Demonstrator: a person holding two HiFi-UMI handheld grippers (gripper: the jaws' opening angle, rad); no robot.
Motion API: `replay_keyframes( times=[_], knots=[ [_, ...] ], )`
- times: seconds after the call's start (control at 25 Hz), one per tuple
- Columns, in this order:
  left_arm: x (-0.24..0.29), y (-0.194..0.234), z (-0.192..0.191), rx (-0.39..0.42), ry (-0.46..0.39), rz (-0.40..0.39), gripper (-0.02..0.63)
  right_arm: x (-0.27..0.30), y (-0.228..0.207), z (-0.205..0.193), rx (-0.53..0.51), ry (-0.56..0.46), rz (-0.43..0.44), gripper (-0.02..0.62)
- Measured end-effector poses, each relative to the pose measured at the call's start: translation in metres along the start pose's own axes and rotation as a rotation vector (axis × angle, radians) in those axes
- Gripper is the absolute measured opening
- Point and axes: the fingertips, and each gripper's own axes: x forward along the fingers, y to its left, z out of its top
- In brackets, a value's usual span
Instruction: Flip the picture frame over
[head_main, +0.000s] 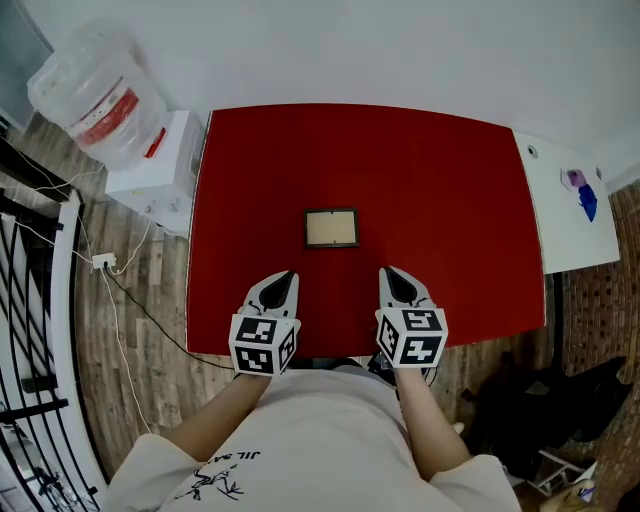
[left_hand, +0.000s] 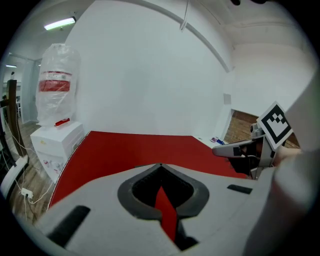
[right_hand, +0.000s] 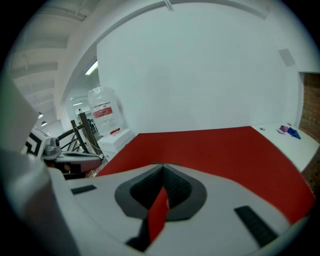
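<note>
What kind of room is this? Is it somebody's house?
Probably an office or workroom, though I can't be sure: a water cooler stands beside the red table, a strip light hangs overhead, and cables trail over the wood floor.

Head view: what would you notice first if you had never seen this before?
The big red table fills the middle, with one small picture frame lying flat and alone near its centre. At the near edge the left tool and right tool point toward the frame, both shut and empty, not touching it. A big water jug sits beyond the table's corner, at the top left.
</note>
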Motion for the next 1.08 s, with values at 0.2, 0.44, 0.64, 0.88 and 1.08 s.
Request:
replay_keyframes(
  times=[0.2, 0.44, 0.64, 0.88, 1.08],
  knots=[
    [-0.002, -0.002, 0.0, 0.004, 0.0, -0.001, 0.006, -0.005, -0.004, 0.006, 0.017, -0.011, 0.004, 0.005],
    [-0.002, -0.003, 0.0, 0.014, 0.005, -0.009, 0.006, -0.006, -0.002, 0.013, 0.028, -0.027, 0.015, 0.005],
    [-0.003, -0.005, 0.005, 0.022, -0.003, -0.008, 0.006, -0.005, 0.0, 0.011, 0.03, -0.023, 0.024, 0.005],
    [-0.003, -0.008, 0.002, 0.021, 0.005, -0.01, 0.006, -0.003, 0.009, 0.008, 0.024, -0.019, 0.045, 0.005],
    [-0.007, -0.008, 0.002, 0.017, 0.007, -0.006, 0.006, -0.003, 0.017, 0.005, 0.017, -0.006, 0.057, 0.005]
  ],
)
